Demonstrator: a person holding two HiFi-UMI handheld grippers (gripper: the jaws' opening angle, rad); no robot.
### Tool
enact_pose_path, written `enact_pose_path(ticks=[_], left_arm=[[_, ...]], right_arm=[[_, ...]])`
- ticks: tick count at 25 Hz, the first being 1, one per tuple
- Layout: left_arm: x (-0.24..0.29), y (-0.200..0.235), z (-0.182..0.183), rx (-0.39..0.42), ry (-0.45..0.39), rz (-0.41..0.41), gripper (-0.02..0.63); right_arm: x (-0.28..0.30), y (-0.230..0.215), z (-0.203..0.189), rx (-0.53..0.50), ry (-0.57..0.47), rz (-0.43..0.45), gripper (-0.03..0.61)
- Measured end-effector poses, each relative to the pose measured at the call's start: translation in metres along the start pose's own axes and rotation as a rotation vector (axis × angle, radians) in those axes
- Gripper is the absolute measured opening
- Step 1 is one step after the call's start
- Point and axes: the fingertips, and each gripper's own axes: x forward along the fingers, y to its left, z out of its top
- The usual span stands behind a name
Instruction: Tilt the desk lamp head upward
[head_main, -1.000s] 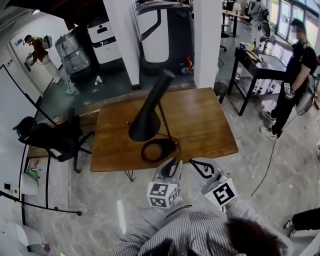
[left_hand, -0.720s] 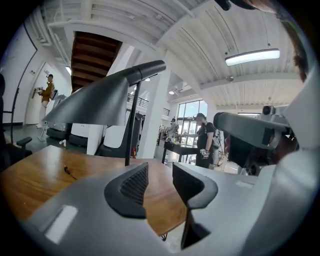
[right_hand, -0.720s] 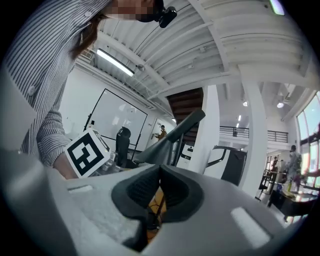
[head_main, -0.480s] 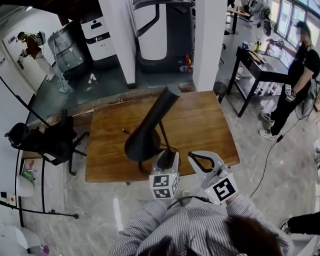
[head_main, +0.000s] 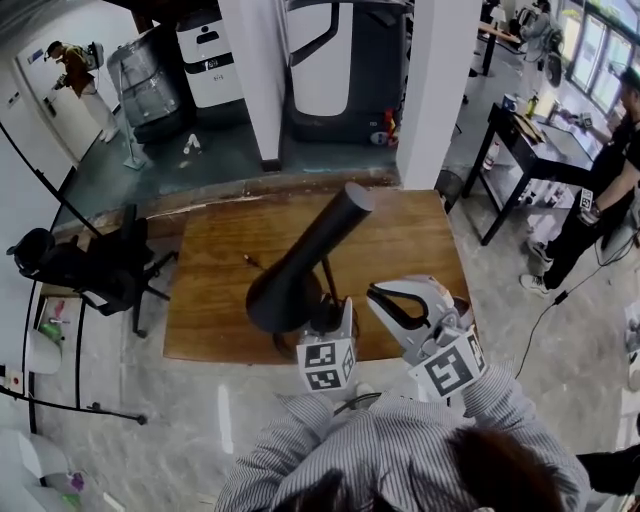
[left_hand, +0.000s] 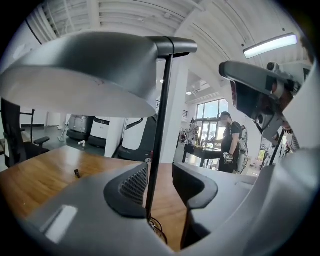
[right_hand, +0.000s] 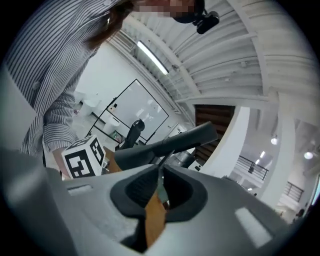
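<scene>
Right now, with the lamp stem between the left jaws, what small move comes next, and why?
Probably close the left gripper on the lamp stem: its jaws have just been opening and stand apart, the stem between them unclamped. That grip should steady it before the lamp head gets tilted up.

Bright, even indoor light from a ceiling strip light (left_hand: 270, 45) and tall windows (left_hand: 212, 112), soft faint shadows on the tabletop (head_main: 400, 240), pale sheen on the lamp head (left_hand: 80, 70), heavy fisheye bending and black corners in both gripper views, nearest parts soft.
</scene>
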Motion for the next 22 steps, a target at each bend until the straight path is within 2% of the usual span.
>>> enact_pose_path(ticks=[3, 6, 9, 13, 19, 22], left_arm=[[0.002, 0.001, -0.002, -0.006, 0.004, 0.008, 0.161], [0.006, 0.001, -0.003, 0.008, 0.012, -0.003, 0.159], [0.009, 0.004, -0.005, 0.024, 0.019, 0.007, 0.124], [0.010, 0.008, -0.005, 0.018, 0.017, 0.026, 0.071], [0.010, 0.009, -0.006, 0.006, 0.014, 0.034, 0.071], [0.011, 0.008, -0.006, 0.005, 0.018, 0.034, 0.071]], right_arm=[[0.003, -0.013, 0.006, -0.095, 0.017, 0.003, 0.029], [0.005, -0.032, 0.013, -0.204, 0.048, -0.016, 0.070], [0.008, -0.048, 0.025, -0.341, 0.047, -0.029, 0.096], [0.011, -0.070, 0.045, -0.566, 0.050, -0.065, 0.124], [0.029, -0.079, 0.061, -0.974, 0.112, -0.061, 0.190], [0.035, -0.078, 0.060, -1.121, 0.141, -0.040, 0.203]])
